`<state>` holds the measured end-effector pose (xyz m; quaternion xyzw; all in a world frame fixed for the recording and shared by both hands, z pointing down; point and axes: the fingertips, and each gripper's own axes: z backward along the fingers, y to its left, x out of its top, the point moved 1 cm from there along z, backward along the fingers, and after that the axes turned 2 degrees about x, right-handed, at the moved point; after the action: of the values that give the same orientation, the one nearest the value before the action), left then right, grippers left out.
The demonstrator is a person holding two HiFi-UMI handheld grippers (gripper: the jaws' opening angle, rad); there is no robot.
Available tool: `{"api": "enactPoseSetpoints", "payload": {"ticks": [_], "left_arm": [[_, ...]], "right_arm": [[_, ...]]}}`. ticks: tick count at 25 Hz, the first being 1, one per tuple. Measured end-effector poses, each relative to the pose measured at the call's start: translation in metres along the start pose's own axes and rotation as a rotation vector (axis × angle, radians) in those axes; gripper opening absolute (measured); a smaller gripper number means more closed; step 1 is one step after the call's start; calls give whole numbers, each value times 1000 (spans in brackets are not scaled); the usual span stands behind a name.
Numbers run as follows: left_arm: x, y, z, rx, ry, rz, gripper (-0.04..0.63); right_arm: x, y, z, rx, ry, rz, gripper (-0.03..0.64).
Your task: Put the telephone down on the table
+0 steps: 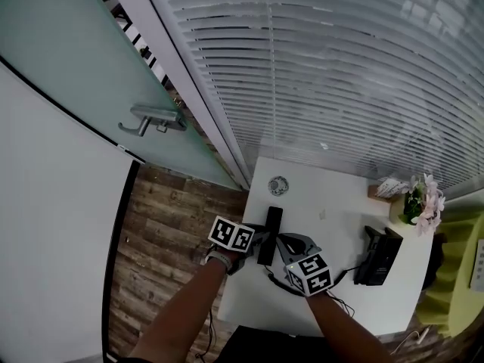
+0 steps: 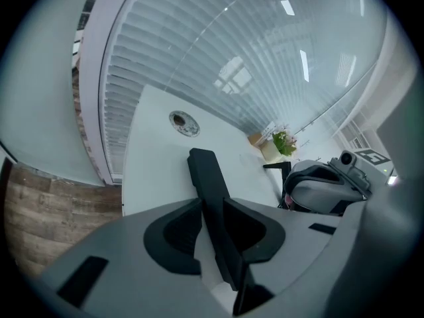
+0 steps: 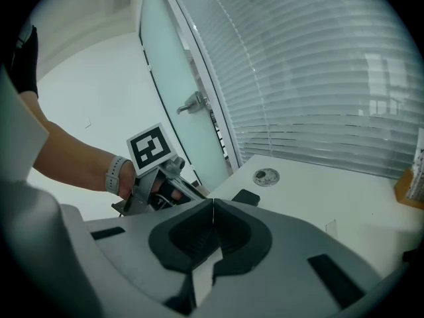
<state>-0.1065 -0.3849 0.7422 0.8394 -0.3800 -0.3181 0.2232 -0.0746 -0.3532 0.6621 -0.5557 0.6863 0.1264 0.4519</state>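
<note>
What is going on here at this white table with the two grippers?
A person holds a gripper in each hand over a white table. The left gripper has the black telephone handset between its jaws, which stand wide with a gap on one side, so it looks loose rather than clamped. The handset appears to lie on the table, apart from the phone base. The right gripper is shut and empty.

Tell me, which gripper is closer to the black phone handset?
Left. The black phone handset stands right between the jaws of the left gripper. The right gripper is just beside it on the right, jaws closed on nothing.
</note>
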Motion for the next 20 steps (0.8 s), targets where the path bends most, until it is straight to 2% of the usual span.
{"api": "enactPoseSetpoints", "payload": {"ticks": [3, 7, 11, 17, 20], "left_arm": [[5, -5, 12, 17, -68, -15, 117], [7, -26, 30, 26, -153, -110, 117], [12, -71, 53, -14, -256, -202, 117], [7, -144, 79, 48, -379, -389, 66], [-1, -181, 86, 56, -425, -433, 40]], "right_arm": [[2, 3, 10, -3, -21, -4, 21], [6, 8, 32, -5, -55, 2, 21], [6, 13, 65, -20, -92, 15, 21], [7, 23, 130, -57, -161, 0, 21], [6, 30, 168, -55, -204, 15, 21]]}}
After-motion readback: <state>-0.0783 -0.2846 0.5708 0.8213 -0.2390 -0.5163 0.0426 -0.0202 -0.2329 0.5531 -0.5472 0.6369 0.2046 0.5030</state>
